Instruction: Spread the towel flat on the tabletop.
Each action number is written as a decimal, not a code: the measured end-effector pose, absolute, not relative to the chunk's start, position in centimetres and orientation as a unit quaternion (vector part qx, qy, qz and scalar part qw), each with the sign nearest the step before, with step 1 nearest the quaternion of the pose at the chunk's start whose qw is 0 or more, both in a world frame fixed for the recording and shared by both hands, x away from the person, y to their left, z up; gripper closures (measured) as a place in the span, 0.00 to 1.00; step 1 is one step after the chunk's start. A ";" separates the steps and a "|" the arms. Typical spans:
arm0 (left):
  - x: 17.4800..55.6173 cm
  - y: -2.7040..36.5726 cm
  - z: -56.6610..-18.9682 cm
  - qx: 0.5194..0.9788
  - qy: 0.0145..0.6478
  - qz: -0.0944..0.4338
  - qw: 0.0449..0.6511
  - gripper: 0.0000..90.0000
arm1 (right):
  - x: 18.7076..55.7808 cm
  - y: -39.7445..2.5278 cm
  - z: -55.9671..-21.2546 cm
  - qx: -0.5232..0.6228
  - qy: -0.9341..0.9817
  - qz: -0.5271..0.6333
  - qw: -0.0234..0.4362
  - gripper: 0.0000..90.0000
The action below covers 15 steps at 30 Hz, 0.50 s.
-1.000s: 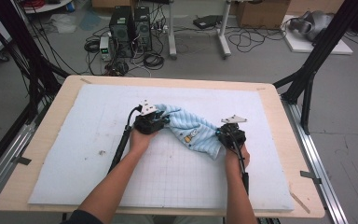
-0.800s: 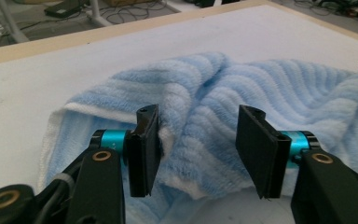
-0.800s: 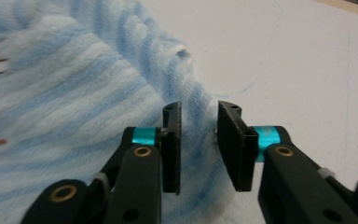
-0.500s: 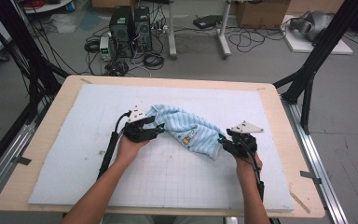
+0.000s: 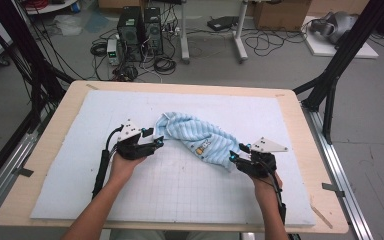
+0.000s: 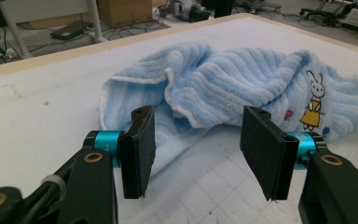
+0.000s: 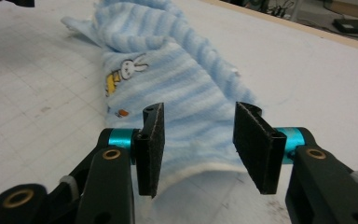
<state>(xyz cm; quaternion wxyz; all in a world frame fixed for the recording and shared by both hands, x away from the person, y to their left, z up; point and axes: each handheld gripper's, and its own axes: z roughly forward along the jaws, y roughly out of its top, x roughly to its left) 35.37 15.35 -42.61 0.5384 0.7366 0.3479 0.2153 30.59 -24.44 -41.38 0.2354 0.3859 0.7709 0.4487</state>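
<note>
**Towel released, both grippers drawn back**

One light-blue striped towel (image 5: pixel 196 136) lies bunched in a loose diagonal roll near the middle of the white gridded mat (image 5: pixel 180 200), running from upper left to lower right. A second ago both grippers sat close together at the towel's ends, the cloth in a tighter heap between them; half a second ago they had spread apart with the towel stretched between. Now the towel rests on the mat, and each gripper has backed off from its end.

The left gripper (image 6: pixel 193 135) has its jaws wide apart with nothing between them; the towel's folded white-edged end lies just beyond them. The right gripper (image 7: pixel 198 137) is likewise spread open, with the towel's lower hem running between the jaws, the pads clear of the cloth.

The towel's folds hide most of its inner surface. A bunny print (image 6: pixel 313 100) shows on top, with smaller marks beside it too small to read. Whether the right jaws brush the hem cannot be told.

Count: one towel, two grippers, one mat, one wooden table (image 5: pixel 45 150).
</note>
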 end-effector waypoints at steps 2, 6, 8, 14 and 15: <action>35.1 15.7 -42.6 0.735 0.347 0.216 0.541 0.50 | 30.6 -23.8 -41.4 0.377 0.774 0.453 0.230 0.58; 34.7 16.5 -42.3 0.740 0.341 0.218 0.538 0.50 | 30.4 -22.3 -41.3 0.336 0.789 0.470 0.211 0.56; 34.4 16.7 -42.1 0.737 0.338 0.221 0.542 0.50 | 30.5 -21.4 -41.4 0.315 0.802 0.469 0.194 0.55; 33.9 17.7 -42.6 0.731 0.345 0.227 0.543 0.51 | 32.1 -17.5 -43.3 0.294 0.843 0.409 0.191 0.54; 33.8 17.9 -42.7 0.729 0.348 0.227 0.544 0.51 | 32.5 -17.0 -43.8 0.292 0.850 0.397 0.188 0.53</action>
